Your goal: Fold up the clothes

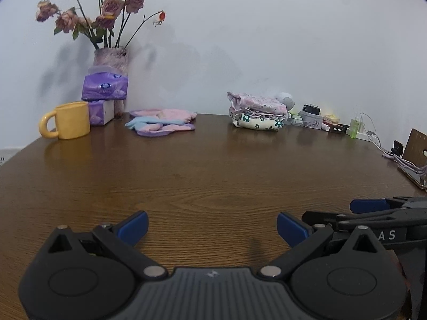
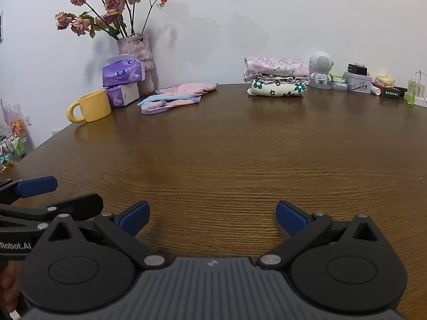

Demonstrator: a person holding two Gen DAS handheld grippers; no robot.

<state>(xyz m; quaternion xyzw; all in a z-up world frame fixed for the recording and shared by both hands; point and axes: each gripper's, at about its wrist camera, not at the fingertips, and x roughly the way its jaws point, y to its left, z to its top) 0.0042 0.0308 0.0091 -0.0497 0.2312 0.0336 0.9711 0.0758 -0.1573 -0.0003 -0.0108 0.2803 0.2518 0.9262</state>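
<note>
Holding both claws wide open, left claw (image 1: 212, 226) and right claw (image 2: 212, 217), I see folded clothes (image 2: 276, 80) at one o'clock, pink cloth (image 2: 177, 96) at eleven unfolded.

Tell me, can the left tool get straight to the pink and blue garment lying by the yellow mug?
Probably yes. The left tool is open and holds nothing, and bare table lies between it and the pink and blue garment. The yellow mug stands off to the side.
</note>
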